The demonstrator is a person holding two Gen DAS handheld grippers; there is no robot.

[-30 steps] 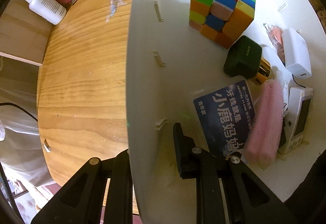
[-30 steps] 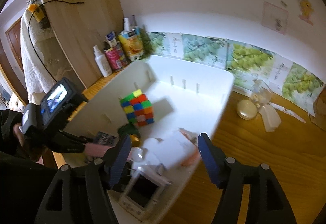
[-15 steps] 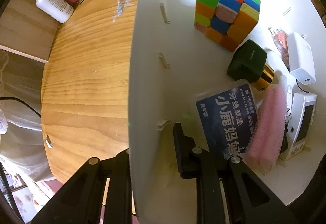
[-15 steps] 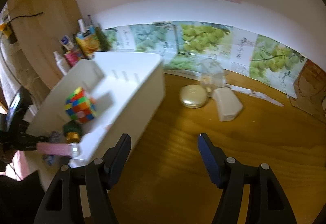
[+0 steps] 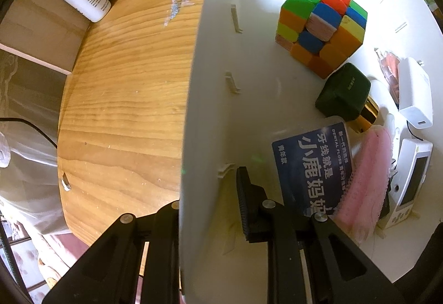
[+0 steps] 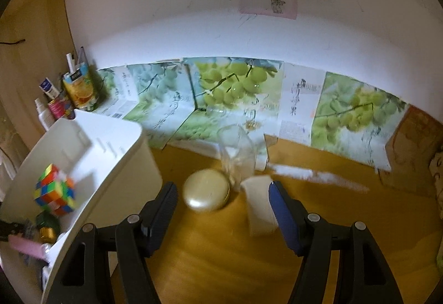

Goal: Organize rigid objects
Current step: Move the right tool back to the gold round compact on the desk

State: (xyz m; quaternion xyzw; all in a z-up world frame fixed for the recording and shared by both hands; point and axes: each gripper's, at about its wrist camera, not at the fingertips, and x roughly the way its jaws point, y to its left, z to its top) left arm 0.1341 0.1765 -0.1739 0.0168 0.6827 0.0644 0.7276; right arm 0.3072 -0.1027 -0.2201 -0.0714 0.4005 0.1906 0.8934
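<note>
Now the right wrist view has swung off the white bin (image 6: pixel 91 154) toward the wooden table (image 6: pixel 221 262): a second ago the bin filled the middle of that view, now it sits at the left edge, and the gold round case (image 6: pixel 206 190), clear glass (image 6: pixel 236 154) and white block (image 6: pixel 260 207) lie straight ahead of the fingers. Left view barely changed, bin wall in the same spot.

Bin's long axis runs away from the left camera, one long wall toward the bottles. Inside: colour cube (image 5: pixel 321 27) at the far end, dark green capped bottle (image 5: pixel 344 96) lying tilted, gold neck toward the blue floss pack (image 5: pixel 314 165), pink brush (image 5: pixel 365 179) lengthwise beside the pack, white charger (image 5: pixel 415 93) and white handheld device (image 5: pixel 409 182) at the right wall.

Left gripper (image 5: pixel 205 210) nearly closed, clamped on the bin's long wall, one finger outside, one inside. Right gripper (image 6: pixel 223 201) about half open, holding nothing, the gold case and white block between and just beyond its fingers, untouched.
</note>
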